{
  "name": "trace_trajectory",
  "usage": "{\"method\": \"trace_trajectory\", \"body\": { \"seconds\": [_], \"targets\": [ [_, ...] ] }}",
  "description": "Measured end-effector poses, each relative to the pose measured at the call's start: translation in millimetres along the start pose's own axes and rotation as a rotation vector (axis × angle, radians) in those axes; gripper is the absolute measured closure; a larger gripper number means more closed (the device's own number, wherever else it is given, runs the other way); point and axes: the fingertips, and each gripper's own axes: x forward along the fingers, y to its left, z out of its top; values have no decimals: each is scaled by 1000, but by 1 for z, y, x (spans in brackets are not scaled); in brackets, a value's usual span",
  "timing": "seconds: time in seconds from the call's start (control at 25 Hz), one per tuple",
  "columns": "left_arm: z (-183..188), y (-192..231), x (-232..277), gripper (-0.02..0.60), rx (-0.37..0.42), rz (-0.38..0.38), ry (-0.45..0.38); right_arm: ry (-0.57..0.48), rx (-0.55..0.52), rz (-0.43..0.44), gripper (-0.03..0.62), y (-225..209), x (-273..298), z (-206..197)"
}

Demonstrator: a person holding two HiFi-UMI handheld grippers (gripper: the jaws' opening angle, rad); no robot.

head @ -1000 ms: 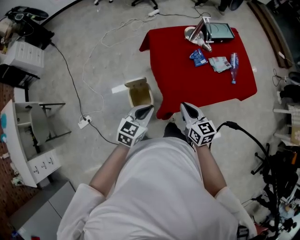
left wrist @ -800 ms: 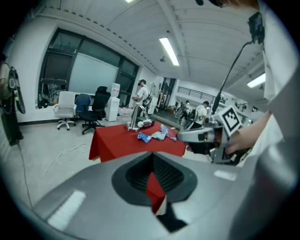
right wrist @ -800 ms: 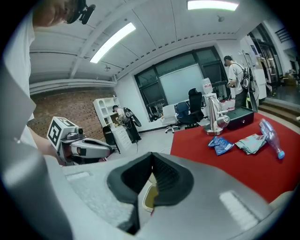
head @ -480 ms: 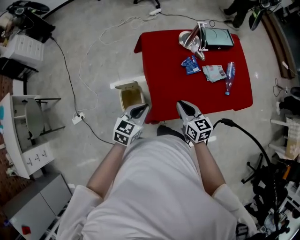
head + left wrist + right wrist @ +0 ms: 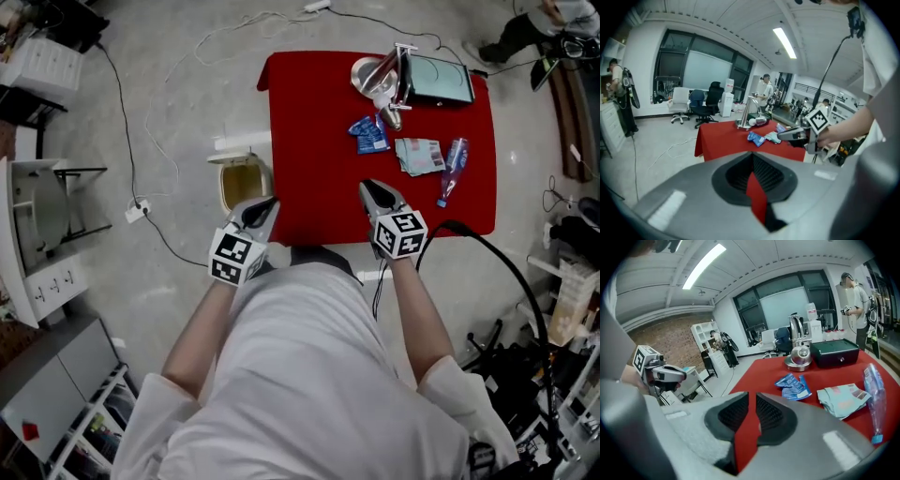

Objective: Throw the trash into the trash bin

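Trash bin beside red table, left gripper pressed together — right gripper just parting, empty

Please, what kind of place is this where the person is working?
Probably an office or lab workroom, not a home. It has rolling office chairs by big windows, a strip light on the ceiling, and a power strip with cables on the floor.
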Motion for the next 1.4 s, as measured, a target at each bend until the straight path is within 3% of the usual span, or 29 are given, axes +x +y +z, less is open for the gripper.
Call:
{"method": "trace_trajectory", "body": {
  "seconds": [0.4, 0.68, 0.88, 1.0, 1.04, 1.12, 1.4],
  "targets": [
    [-2, 9, 45, 577, -40, 47, 31, 109, 8, -74, 511, -90, 40, -1],
    [-25, 7, 71, 577, -97, 40, 172, 208, 32, -156, 458, -143, 66, -19],
    [-32, 14, 68, 577, -115, 74, 172, 261, 87, -186, 396, -169, 87, -29],
    [-38, 19, 62, 577, -126, 94, 178, 316, 89, -200, 392, -176, 96, -39],
    [-39, 21, 60, 577, -127, 98, 180, 331, 75, -206, 405, -176, 97, -42],
    [-41, 25, 55, 577, -133, 107, 177, 333, 53, -207, 579, -174, 98, -44],
    [-53, 37, 37, 577, -161, 120, 164, 280, 24, -151, 592, -140, 90, -32]
  ]
}}
